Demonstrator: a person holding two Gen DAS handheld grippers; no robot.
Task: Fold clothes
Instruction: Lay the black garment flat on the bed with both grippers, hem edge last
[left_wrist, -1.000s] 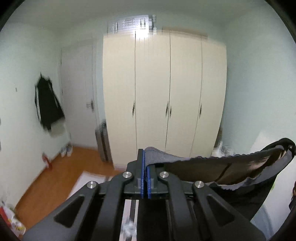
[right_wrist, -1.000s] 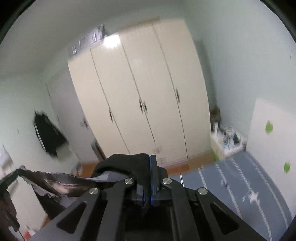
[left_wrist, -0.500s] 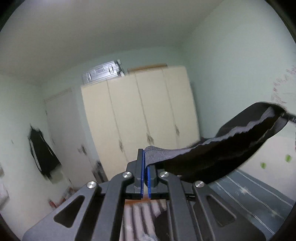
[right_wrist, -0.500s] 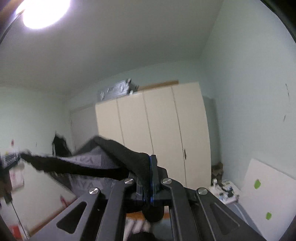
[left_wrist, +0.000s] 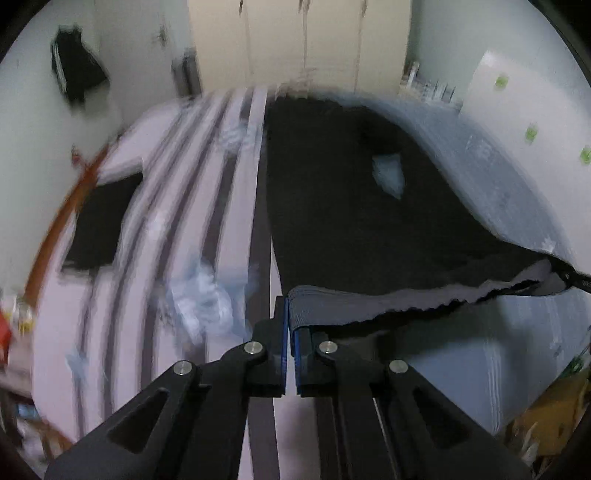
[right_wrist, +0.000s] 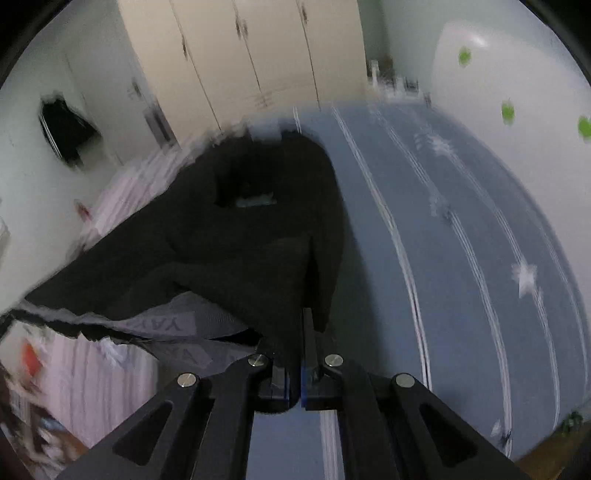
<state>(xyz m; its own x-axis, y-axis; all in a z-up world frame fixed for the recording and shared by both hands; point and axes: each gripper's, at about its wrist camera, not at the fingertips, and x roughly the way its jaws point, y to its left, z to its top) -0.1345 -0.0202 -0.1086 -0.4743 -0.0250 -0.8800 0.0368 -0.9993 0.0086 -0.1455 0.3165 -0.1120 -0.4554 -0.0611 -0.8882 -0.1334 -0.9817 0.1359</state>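
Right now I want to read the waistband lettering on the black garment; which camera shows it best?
The right wrist view: the grey waistband faces the lens with letters visible, though blurred. The left wrist view shows the waistband only edge-on, stretched from the left gripper toward the frame's right edge, without legible lettering.

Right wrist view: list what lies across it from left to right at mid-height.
Dark jacket hanging on the wall → pink striped bedding → black garment → blue bedcover with white stripes and stars → white board with green dots.
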